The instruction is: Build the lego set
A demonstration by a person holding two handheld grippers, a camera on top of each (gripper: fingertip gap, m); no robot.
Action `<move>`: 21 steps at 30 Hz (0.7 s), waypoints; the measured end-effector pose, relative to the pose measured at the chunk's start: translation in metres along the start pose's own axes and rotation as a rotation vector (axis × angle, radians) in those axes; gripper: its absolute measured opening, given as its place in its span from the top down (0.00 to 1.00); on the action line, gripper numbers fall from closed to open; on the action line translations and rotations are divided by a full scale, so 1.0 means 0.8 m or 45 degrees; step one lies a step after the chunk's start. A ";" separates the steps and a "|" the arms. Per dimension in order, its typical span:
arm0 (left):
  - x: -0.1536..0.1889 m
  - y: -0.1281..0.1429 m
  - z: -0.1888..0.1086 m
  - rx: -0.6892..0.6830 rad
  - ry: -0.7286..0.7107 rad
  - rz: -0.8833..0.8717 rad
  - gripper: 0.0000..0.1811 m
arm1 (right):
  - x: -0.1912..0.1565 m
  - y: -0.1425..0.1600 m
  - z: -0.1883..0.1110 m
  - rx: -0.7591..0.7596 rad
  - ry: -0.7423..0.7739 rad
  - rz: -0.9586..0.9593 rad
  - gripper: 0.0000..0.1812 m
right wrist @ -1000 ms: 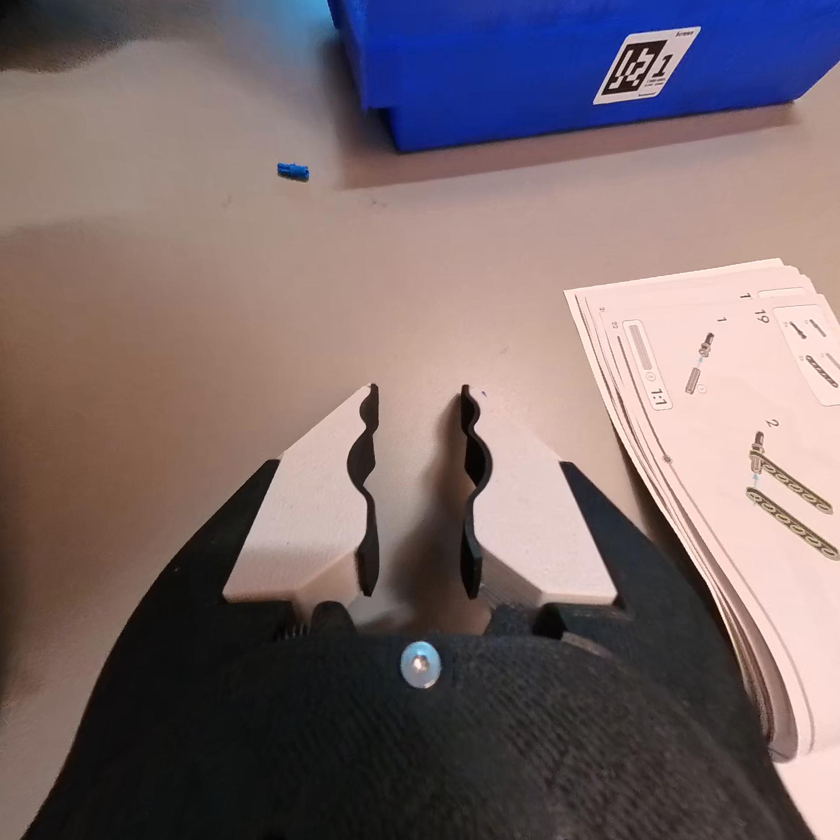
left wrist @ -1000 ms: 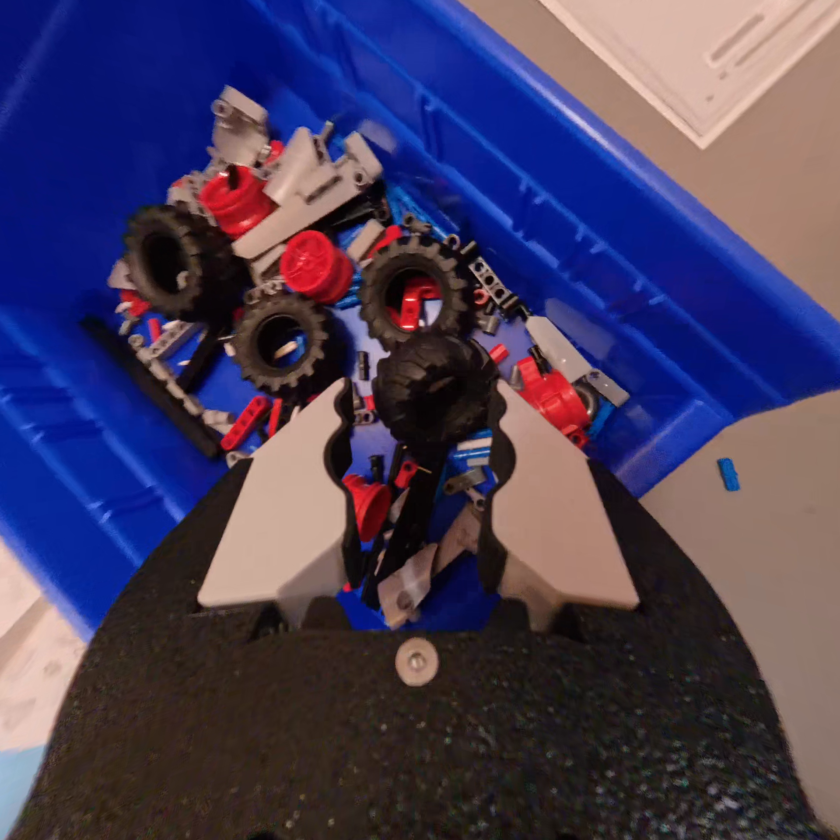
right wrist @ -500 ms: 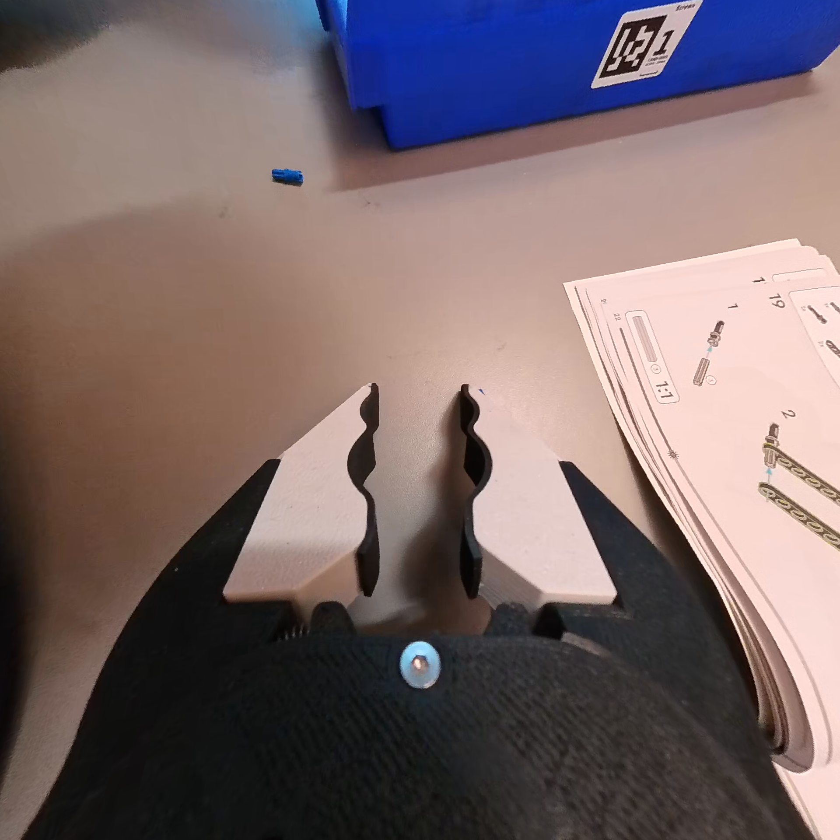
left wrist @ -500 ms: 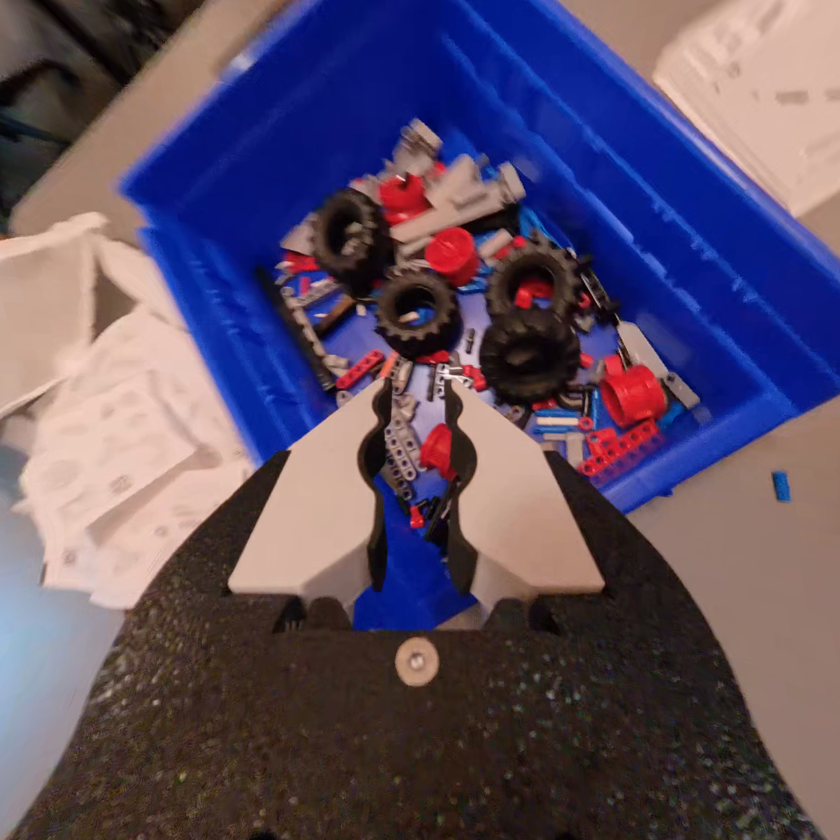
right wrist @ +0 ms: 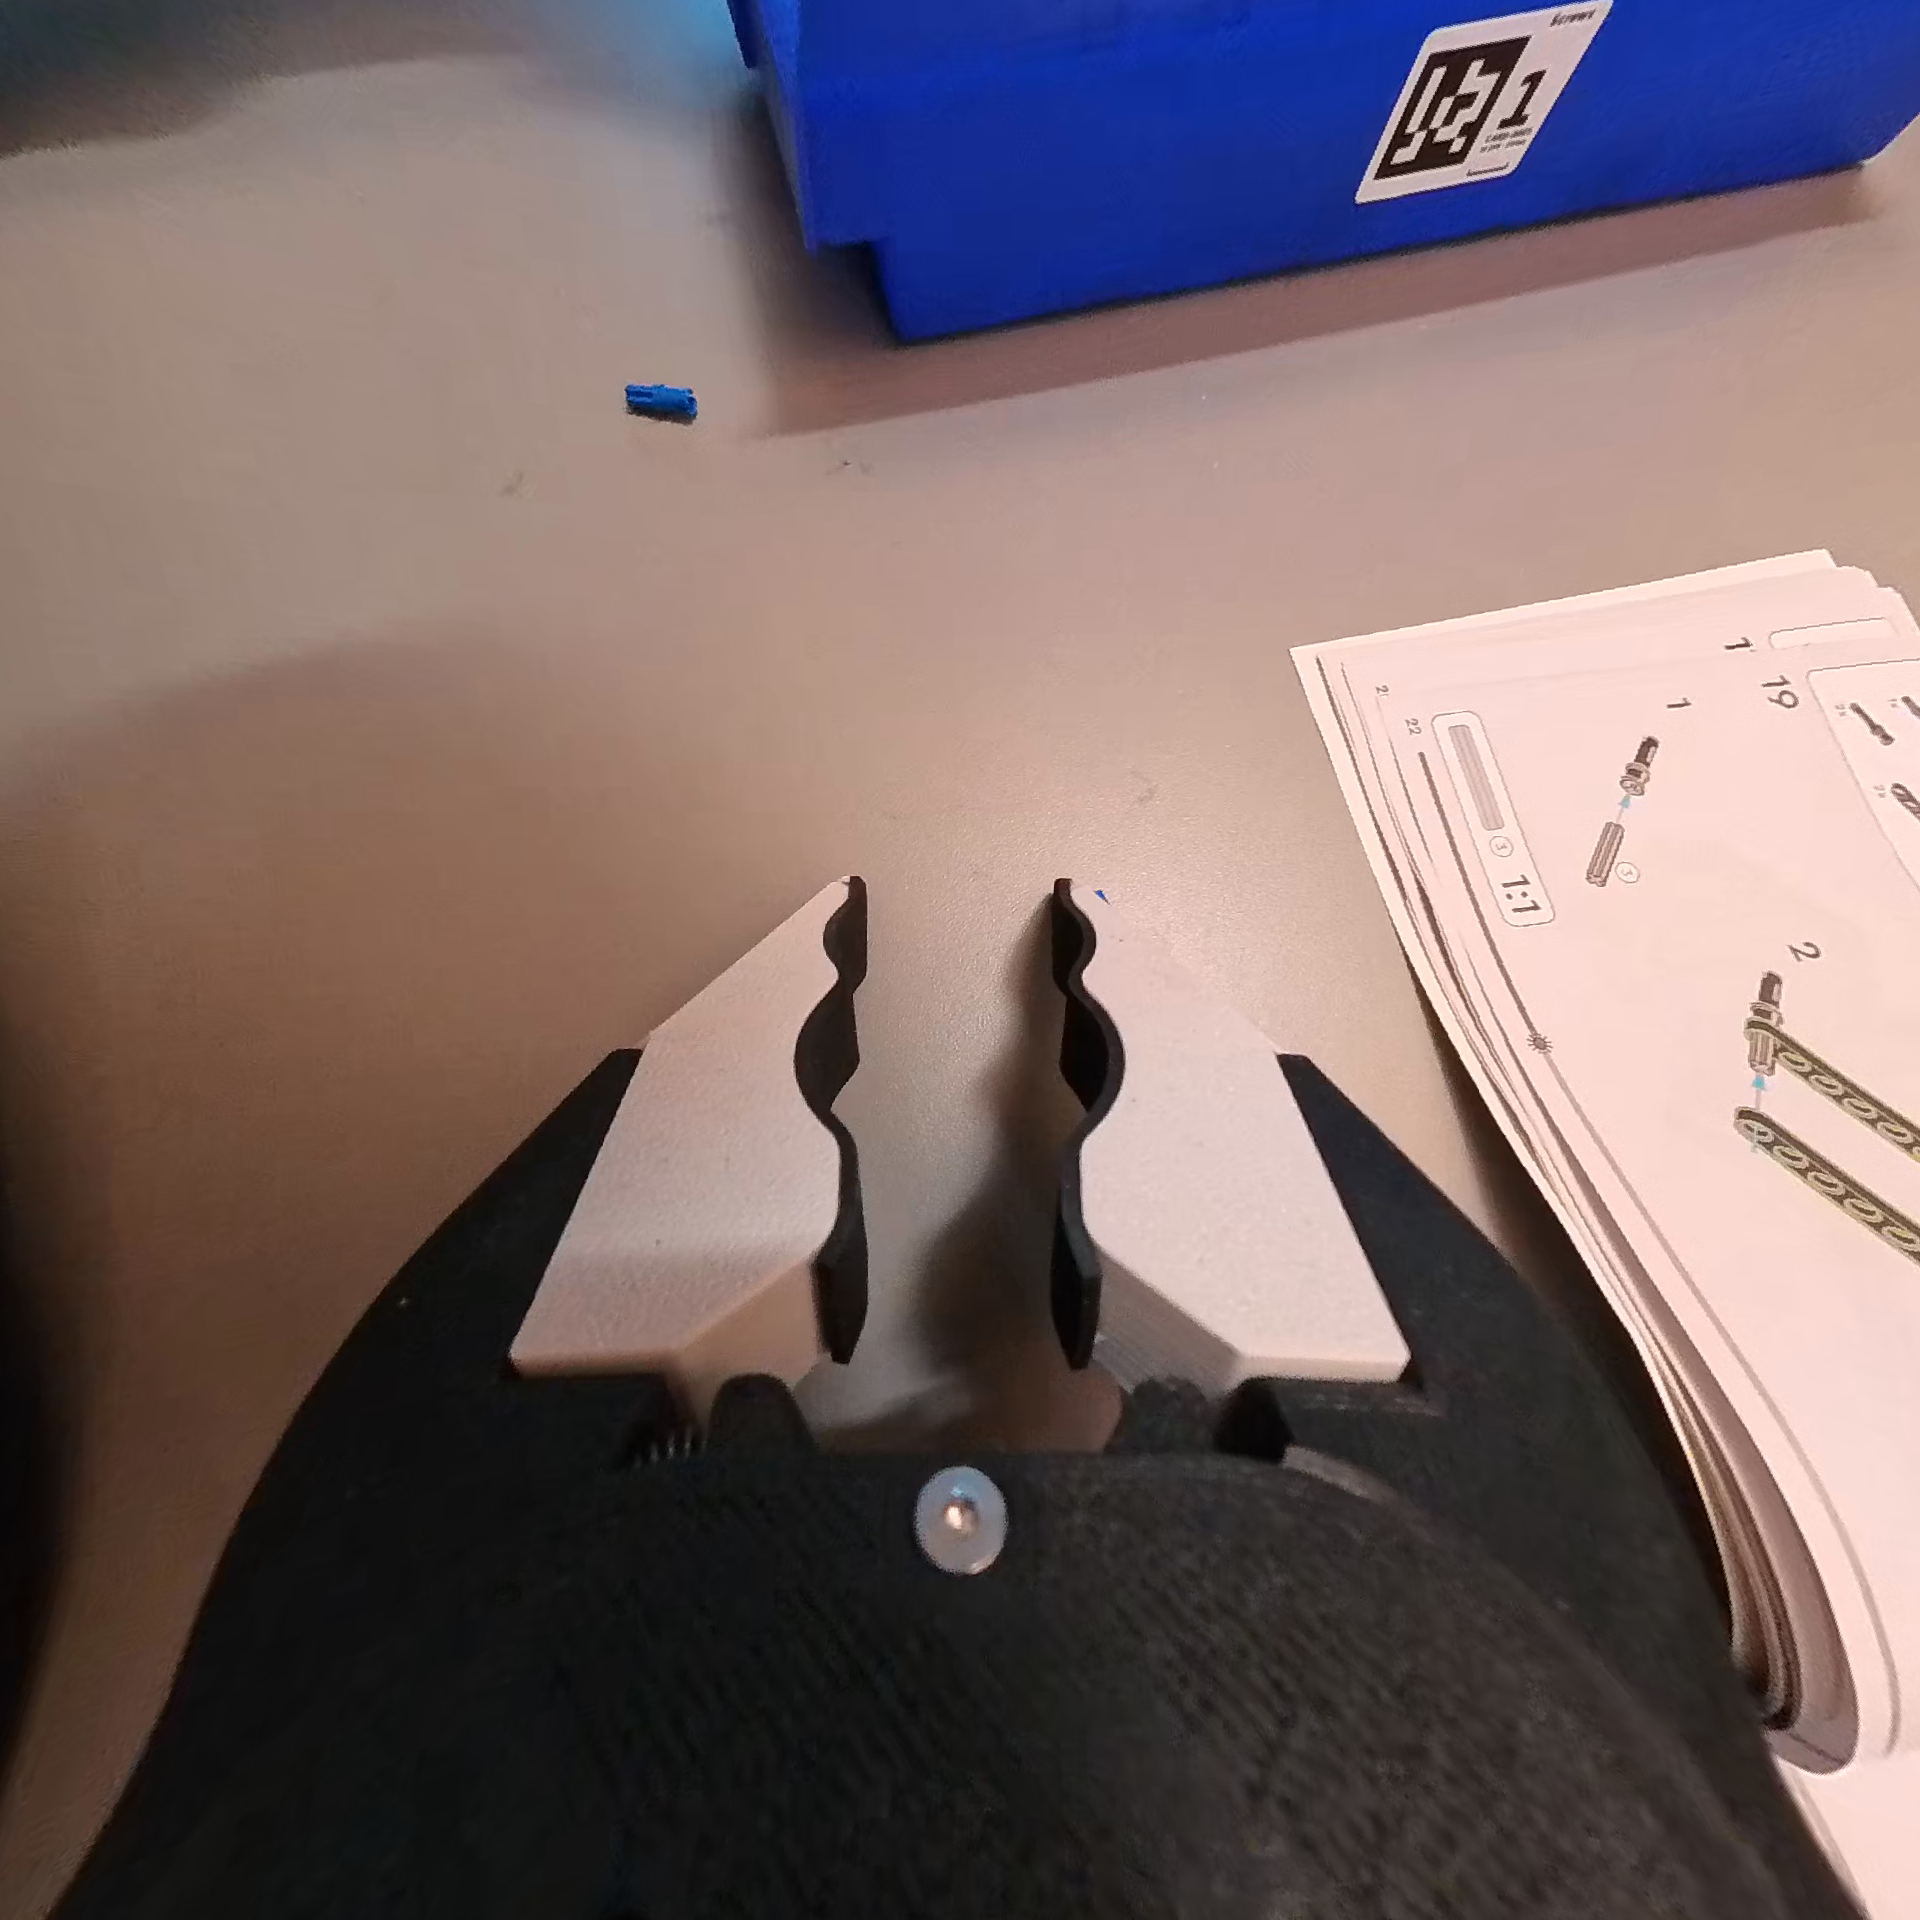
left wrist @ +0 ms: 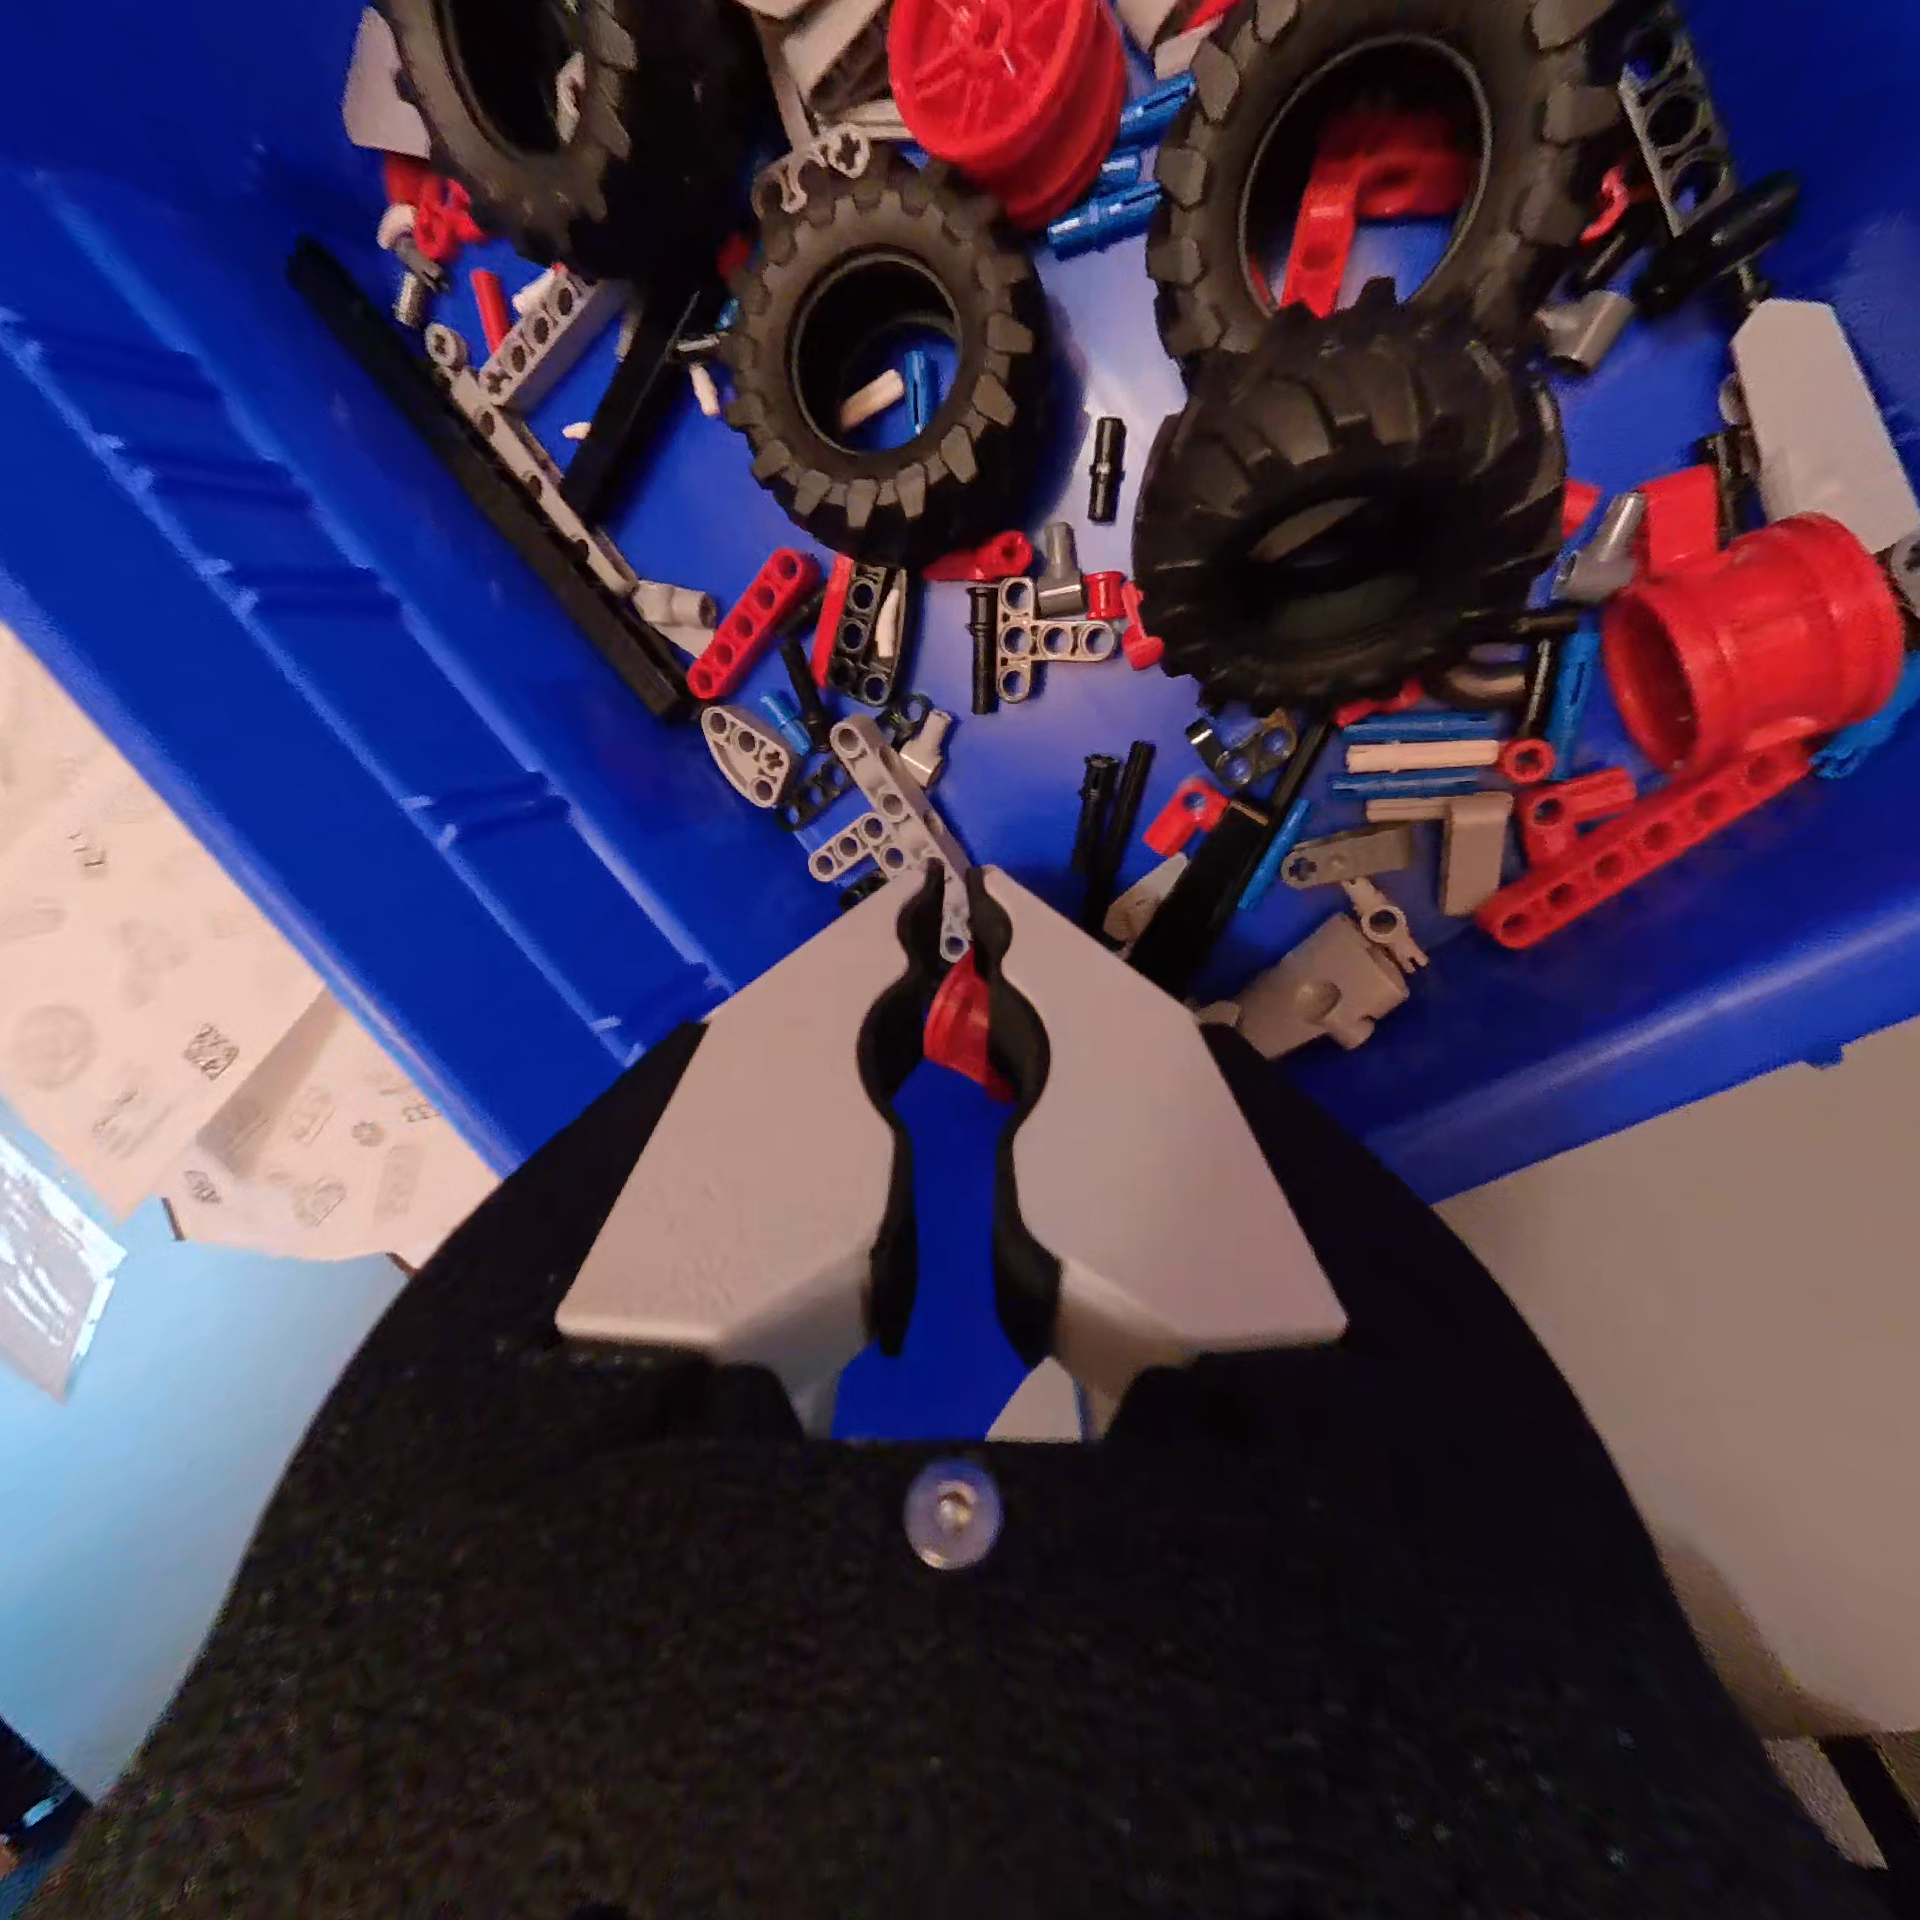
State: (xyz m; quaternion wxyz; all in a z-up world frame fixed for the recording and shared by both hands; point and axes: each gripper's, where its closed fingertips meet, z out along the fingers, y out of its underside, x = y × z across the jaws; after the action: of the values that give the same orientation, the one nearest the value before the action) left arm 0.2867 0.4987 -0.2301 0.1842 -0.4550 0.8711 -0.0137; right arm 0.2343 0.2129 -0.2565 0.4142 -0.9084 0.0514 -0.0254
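In the left wrist view, a blue bin [left wrist: 312,644] holds loose Lego parts: black tyres [left wrist: 883,343], red wheel hubs [left wrist: 1756,644], and red, grey and black beams and pins. My left gripper [left wrist: 953,896] is inside the bin at its near wall. Its tips are pinched on the end of a bent grey beam [left wrist: 894,821]. A small red part [left wrist: 961,1023] shows through the gap behind the tips. My right gripper [right wrist: 954,894] is open and empty, just above the grey table [right wrist: 416,727].
A small blue pin [right wrist: 660,400] lies loose on the table, left of the bin's corner [right wrist: 1091,156]. An open instruction booklet [right wrist: 1662,935] lies to the right of the right gripper. Printed paper sheets [left wrist: 125,987] lie left of the bin. Spacing between my two grippers at the tips: around 30 cm.
My left gripper moved off the black tyre, narrowed, dropped to the bin's near side and closed on the grey beam. The right gripper has barely moved.
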 end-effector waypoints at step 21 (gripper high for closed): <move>0.010 -0.045 -0.029 0.268 0.028 -0.149 0.99 | -0.009 0.005 -0.009 0.011 0.002 -0.100 0.82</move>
State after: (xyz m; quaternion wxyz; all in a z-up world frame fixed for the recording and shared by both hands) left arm 0.3033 0.4677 -0.2040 0.2204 -0.4830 0.8387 -0.1209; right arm 0.2264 0.2052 -0.2548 0.4168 -0.9078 0.0158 -0.0425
